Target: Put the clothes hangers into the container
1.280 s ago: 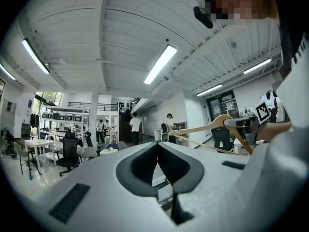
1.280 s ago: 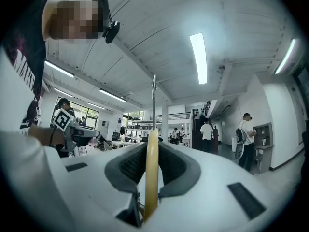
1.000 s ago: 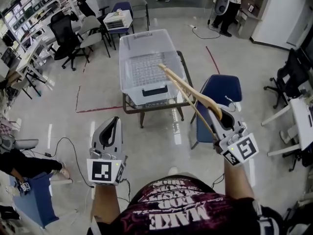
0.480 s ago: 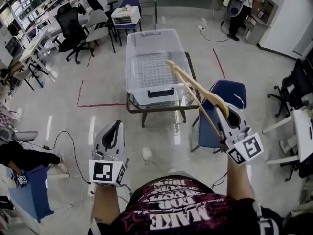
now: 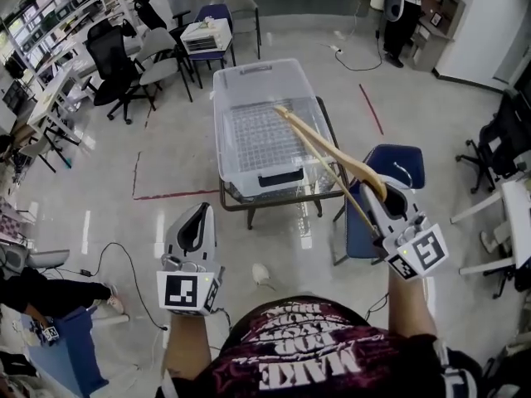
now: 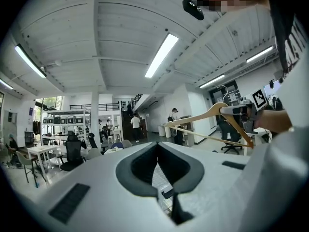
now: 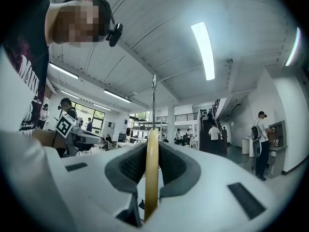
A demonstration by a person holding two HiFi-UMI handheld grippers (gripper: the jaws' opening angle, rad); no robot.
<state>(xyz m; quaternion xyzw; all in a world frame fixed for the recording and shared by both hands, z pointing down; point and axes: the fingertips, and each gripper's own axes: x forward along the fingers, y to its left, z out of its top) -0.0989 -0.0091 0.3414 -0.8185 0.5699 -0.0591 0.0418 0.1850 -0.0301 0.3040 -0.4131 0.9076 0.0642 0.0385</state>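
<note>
- Head view: the container [image 5: 226, 106] has drawn a little nearer over the last second. It sits at 12 o'clock from the person on a small table [image 5: 324, 191], so the person appears to be walking up to it.
- The right gripper [image 5: 384, 196], at 4 o'clock in the frame, has kept its hold throughout. Its jaws stand only narrowly apart, pinched on the wooden hanger [image 5: 328, 152].
- The right gripper view shows the same, with the hanger's wood [image 7: 151, 178] edge-on between the pads and its hook pointing up.
- The hanger reaches from that gripper toward 11 o'clock, and its far tip overlaps the container's open top. It is in the air and carried, not yet put down.
- The left gripper [image 5: 197, 215], at 7 o'clock, has not changed. Its jaws are together with nothing between them, as the left gripper view [image 6: 158, 151] confirms.
- I see no hanger lying in the container, so this one looks like the first.
- The approach is nearly done. What is left is probably to lower the hanger past the rim and let go.
</note>
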